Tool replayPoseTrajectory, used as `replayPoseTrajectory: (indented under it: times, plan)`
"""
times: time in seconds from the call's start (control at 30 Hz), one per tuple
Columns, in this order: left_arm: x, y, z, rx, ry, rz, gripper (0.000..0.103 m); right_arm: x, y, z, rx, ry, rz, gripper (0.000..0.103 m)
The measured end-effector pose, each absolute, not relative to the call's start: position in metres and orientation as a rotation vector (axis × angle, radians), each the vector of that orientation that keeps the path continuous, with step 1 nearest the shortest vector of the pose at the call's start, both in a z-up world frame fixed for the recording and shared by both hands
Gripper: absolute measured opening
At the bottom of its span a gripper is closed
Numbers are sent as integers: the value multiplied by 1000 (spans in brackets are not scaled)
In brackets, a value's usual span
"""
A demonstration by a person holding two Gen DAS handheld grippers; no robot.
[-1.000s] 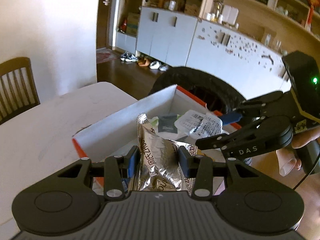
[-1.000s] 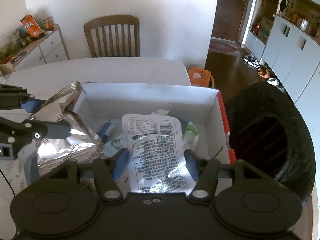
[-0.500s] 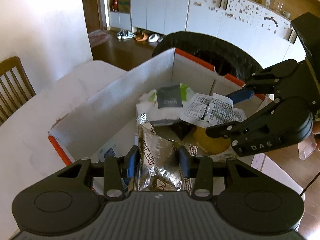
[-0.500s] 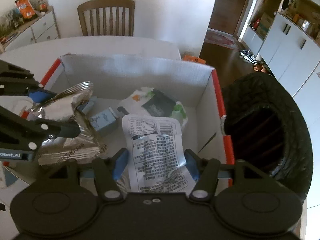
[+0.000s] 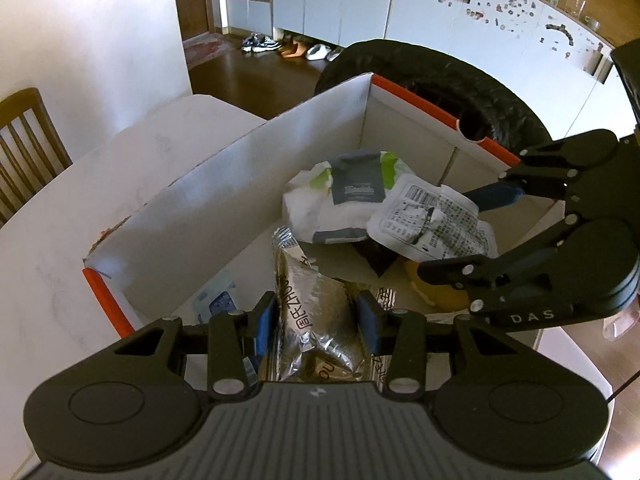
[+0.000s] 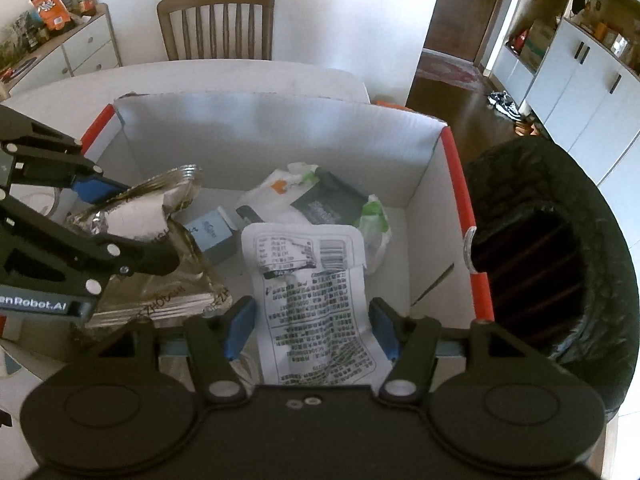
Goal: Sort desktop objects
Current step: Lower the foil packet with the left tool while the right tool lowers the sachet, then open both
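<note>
My left gripper (image 5: 317,317) is shut on a crumpled silver foil packet (image 5: 316,320) and holds it over the near end of a white cardboard box with orange edges (image 5: 224,184). The foil packet also shows in the right wrist view (image 6: 160,256). My right gripper (image 6: 312,320) is shut on a white printed pouch (image 6: 316,300) and holds it over the same box (image 6: 280,136). The pouch also shows in the left wrist view (image 5: 436,220). Inside the box lie a white-and-green bag with a dark label (image 6: 328,208) and a small blue-grey carton (image 6: 210,236).
The box stands on a white table (image 5: 60,220). A black woven basket (image 6: 560,260) stands just past the box's right wall. A wooden chair (image 6: 216,20) is at the table's far side. White cabinets (image 5: 440,12) line the room behind.
Both grippers have moved forward and lower over the box with their packets still held. More of the box's inside is now in view.
</note>
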State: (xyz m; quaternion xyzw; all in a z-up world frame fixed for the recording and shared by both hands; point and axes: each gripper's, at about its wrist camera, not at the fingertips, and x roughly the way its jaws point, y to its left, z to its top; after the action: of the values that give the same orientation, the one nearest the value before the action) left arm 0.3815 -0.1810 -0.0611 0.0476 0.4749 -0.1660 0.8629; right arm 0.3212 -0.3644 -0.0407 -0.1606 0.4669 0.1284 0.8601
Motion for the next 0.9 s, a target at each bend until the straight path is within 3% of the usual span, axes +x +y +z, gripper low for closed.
replayPoseTrajectory:
  times: [0.17, 0.23, 0.3, 0.9]
  plan:
    - [385, -175, -64, 70, 1001, -332, 45, 319, -368, -40, -320, 973, 271, 64]
    - [386, -171, -64, 48, 996, -329, 57, 318, -369, -40, -317, 968, 273, 64]
    - [386, -166, -63, 18, 992, -324, 60, 317, -370, -38, -311, 961, 273, 64]
    - [356, -152, -38, -56, 928, -341, 60, 290, -375, -3, -242, 901, 316, 70]
